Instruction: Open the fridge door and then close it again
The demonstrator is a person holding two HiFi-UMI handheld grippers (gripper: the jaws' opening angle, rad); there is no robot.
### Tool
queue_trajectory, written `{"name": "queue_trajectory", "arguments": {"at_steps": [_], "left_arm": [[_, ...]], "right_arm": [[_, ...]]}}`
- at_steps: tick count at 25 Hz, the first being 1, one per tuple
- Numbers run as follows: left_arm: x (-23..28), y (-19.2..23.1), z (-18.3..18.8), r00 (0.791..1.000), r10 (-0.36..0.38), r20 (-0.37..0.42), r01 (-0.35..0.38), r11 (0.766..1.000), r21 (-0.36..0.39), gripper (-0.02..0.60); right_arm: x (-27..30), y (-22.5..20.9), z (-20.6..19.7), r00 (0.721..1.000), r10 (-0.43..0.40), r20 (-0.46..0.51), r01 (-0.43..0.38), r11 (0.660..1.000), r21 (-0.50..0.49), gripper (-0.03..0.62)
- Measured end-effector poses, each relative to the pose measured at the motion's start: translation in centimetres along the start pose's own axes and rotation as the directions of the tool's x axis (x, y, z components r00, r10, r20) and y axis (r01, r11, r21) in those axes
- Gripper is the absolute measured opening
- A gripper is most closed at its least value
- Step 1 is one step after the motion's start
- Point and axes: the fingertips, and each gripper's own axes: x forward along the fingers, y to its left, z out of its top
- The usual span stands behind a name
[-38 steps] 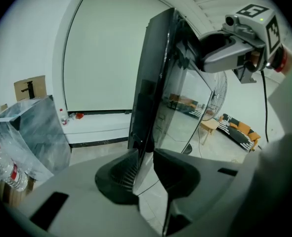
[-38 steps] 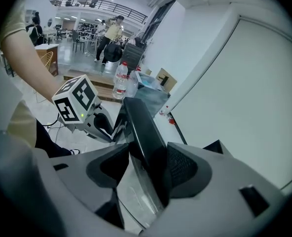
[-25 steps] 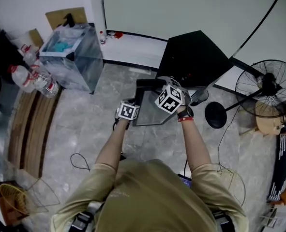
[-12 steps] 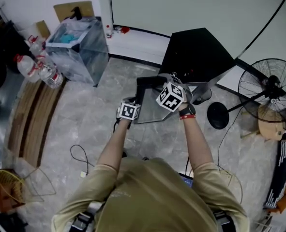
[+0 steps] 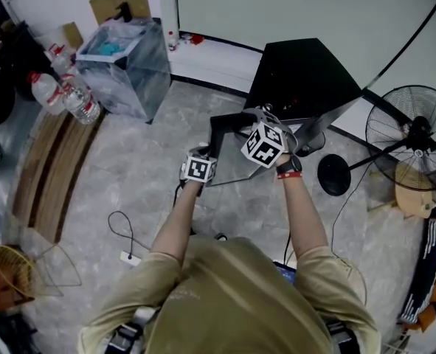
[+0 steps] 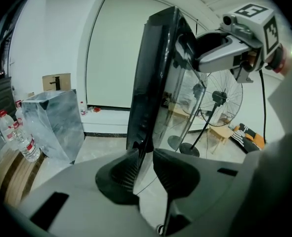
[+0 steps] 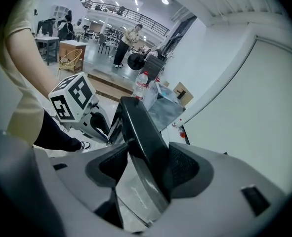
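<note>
Left gripper (image 6: 145,168) and right gripper (image 7: 146,168) each pinched the fridge door (image 5: 225,122), which stood open from the black fridge (image 5: 306,80) at the grey stone floor's (image 5: 129,190) far edge, by the white wall (image 5: 277,9) and a fan (image 5: 417,139).

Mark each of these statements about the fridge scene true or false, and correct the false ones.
1. The fridge door stands open. True.
2. The right gripper holds nothing. False: the door's black frame is gripped between its jaws.
3. A fan stands right of the fridge in the head view. True.
4. Water bottles stand on top of the fridge. False: they stand on the floor at the left, beside a clear bin.
5. The left gripper has the door's edge between its jaws. True.
</note>
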Motion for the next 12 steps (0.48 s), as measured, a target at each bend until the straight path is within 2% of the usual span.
{"name": "queue_trajectory", "arguments": {"at_steps": [12], "left_arm": [[-2.3,-3.0,-2.4,1.0,0.021,0.011,-0.021,1.0,0.009,0.098]], "right_arm": [[-2.1,2.9,-0.4,1.0,0.016,-0.013,-0.017,0.997,-0.073,0.267]]}}
